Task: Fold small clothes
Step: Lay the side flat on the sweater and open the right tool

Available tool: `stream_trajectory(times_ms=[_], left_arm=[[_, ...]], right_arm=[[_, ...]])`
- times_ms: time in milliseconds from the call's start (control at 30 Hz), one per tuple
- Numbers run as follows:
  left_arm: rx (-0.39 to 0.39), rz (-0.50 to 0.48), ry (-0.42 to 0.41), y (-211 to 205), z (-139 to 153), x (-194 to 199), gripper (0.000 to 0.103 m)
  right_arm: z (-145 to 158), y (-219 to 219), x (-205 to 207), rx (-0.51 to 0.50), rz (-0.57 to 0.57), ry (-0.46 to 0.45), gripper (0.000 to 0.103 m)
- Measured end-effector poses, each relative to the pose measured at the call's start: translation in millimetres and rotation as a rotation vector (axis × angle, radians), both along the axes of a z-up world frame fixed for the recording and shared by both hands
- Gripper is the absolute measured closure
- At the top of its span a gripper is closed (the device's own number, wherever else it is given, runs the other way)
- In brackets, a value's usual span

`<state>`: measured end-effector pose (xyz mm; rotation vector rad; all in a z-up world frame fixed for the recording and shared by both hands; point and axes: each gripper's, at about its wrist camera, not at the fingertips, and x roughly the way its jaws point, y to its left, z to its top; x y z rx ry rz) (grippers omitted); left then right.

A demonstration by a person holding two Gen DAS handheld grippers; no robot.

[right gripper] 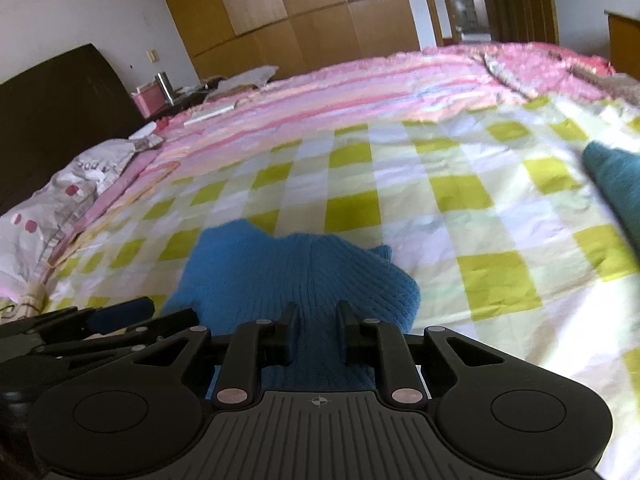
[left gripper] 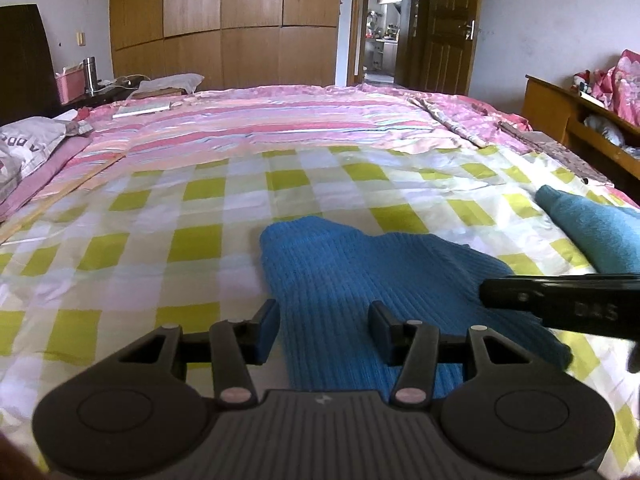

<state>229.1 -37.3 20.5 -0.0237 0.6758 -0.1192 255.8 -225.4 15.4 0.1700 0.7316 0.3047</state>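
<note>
Knit garment (left gripper: 360,276) lay on bed (left gripper: 200,216) directly ahead of left tool (left gripper: 324,330); right tool (right gripper: 318,330) to its right; 2nd garment (left gripper: 592,228) farther right; wardrobe (left gripper: 224,20) behind bed.

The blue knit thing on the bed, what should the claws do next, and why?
Probably close the left claw on the blue knit garment's near edge: its fingers stand open around that cloth, while the right claw looks almost closed on it.

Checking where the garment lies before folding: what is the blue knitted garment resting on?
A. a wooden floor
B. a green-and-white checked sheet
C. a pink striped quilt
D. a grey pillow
B: the blue knitted garment lies flat on the green-and-white checked sheet, nearer than the pink striped quilt.
</note>
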Motion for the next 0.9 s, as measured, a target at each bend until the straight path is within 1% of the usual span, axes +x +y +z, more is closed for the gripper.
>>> stream_trajectory(times_ms=[100,200,267,400,500,667,900], left_arm=[[-0.005,0.001,-0.001,0,2,-9,0.048],[-0.001,-0.001,0.002,0,4,-19,0.048],[0.004,-0.002,0.008,-1,5,-25,0.048],[0.019,-0.004,0.032,-3,2,-36,0.048],[0.022,-0.007,0.049,-3,-1,-45,0.048],[0.013,-0.013,0.054,-4,-1,-58,0.048],[0.014,-0.014,0.07,-2,-5,-71,0.048]], right_arm=[[7,-1,-20,-0.016,0.014,-0.018,0.085],[6,0,-30,-0.04,0.016,-0.006,0.085],[5,2,-35,-0.053,0.017,0.001,0.082],[2,7,-44,-0.11,0.012,0.008,0.081],[5,7,-52,-0.11,0.003,0.008,0.081],[10,8,-65,-0.14,0.002,0.002,0.08],[3,12,-75,-0.157,-0.005,0.036,0.08]])
